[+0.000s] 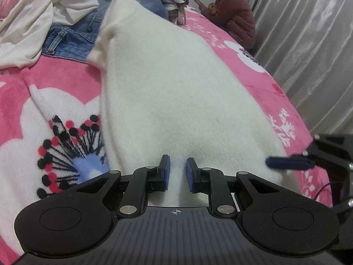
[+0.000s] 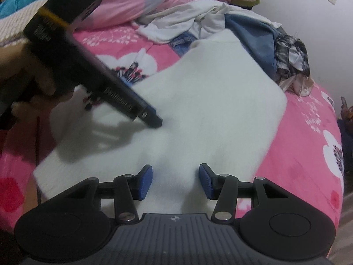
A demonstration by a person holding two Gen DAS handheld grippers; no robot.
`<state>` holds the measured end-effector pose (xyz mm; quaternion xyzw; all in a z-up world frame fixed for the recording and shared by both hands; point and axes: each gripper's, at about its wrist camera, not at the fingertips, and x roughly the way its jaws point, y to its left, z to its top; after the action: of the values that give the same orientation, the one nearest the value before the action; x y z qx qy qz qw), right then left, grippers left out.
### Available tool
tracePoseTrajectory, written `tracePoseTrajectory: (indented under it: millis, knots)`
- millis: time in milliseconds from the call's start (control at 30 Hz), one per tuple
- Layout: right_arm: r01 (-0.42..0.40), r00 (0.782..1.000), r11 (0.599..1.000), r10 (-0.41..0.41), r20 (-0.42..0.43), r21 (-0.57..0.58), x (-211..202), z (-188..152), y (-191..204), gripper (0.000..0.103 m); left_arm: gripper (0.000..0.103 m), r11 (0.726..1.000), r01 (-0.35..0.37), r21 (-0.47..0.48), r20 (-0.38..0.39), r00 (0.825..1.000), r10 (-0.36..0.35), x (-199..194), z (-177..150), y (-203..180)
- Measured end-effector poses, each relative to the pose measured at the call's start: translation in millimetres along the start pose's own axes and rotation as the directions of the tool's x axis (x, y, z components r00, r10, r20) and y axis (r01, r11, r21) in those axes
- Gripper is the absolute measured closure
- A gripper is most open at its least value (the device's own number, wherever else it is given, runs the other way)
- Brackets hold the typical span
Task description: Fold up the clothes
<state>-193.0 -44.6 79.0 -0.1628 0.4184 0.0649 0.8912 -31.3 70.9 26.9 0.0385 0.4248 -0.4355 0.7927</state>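
So far, only part of the job can be called done. A big pink flowered blanket [image 1: 55,70] is spread over the bed, and the white fuzzy sweater [image 1: 167,88] is laid out long and flat in the middle of it, running from near to far. It looks folded in at the sides already, but this cannot be told for sure. At the far end a pile of other clothes [image 2: 220,26] is heaped up — jeans, a cream top, a checked shirt — and none of it is folded yet.

The left gripper [image 1: 177,172] is kept narrow at the near edge of the sweater, with a ridge of white cloth between its pads; a firm pinch cannot be told. The right gripper [image 2: 175,181] is held half wide above the sweater — nothing is gripped by it.
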Motion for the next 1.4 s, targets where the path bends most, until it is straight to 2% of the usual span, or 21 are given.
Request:
tracePoseTrajectory:
  millis: [467, 600, 667, 767, 900, 933, 1067, 1133, 1200, 1267, 1400]
  knots:
    - [0.01, 0.998, 1.0, -0.011, -0.065, -0.013, -10, -9, 13, 0.051, 0.085, 1.0, -0.002, -0.007, 0.027, 1.0, 0.002, -2, -3, -2]
    - [-0.014, 0.996, 1.0, 0.012, -0.091, -0.016, -14, -10, 10, 0.05, 0.085, 1.0, -0.003, 0.013, 0.029, 1.0, 0.003, -3, -3, -3]
    - [-0.049, 0.993, 0.999, 0.049, -0.107, 0.007, -18, -13, 3, 0.051, 0.084, 0.999, -0.003, 0.033, 0.025, 1.0, 0.002, -6, -1, -6]
    - [-0.05, 0.993, 0.998, 0.053, -0.104, 0.025, -27, -15, -11, 0.052, 0.079, 0.999, 0.022, 0.029, 0.002, 1.0, -0.022, -12, 8, -5]
    - [0.01, 0.993, 0.991, 0.005, -0.116, 0.13, -28, -11, -49, 0.052, 0.071, 0.999, 0.037, -0.018, 0.043, 0.998, -0.036, -27, 28, 8]
    - [0.022, 0.993, 0.987, -0.003, -0.119, 0.157, -26, -9, -59, 0.052, 0.07, 1.0, 0.016, -0.006, 0.061, 0.998, -0.016, -30, 34, 11]
    - [0.069, 0.996, 0.964, -0.051, -0.075, 0.257, -16, 5, -105, 0.052, 0.045, 0.994, -0.077, 0.082, 0.144, 0.988, 0.064, -36, 57, 19]
    - [0.086, 0.996, 0.956, -0.082, -0.025, 0.28, -10, 15, -123, 0.051, 0.043, 0.996, -0.063, 0.068, 0.161, 0.986, 0.051, -33, 70, 27]
    - [0.055, 0.998, 0.939, -0.066, 0.022, 0.339, -1, 23, -144, 0.05, 0.037, 0.999, -0.035, 0.015, 0.165, 0.986, 0.032, -27, 83, 38]
    - [-0.011, 0.998, 0.911, -0.019, 0.067, 0.411, 13, 29, -165, 0.048, 0.033, 0.999, 0.002, -0.054, 0.165, 0.986, 0.007, -15, 97, 52]
    - [-0.146, 0.985, 0.838, 0.076, 0.153, 0.526, 44, 37, -204, 0.048, 0.033, 0.988, 0.032, -0.153, 0.144, 0.99, -0.009, 3, 113, 73]
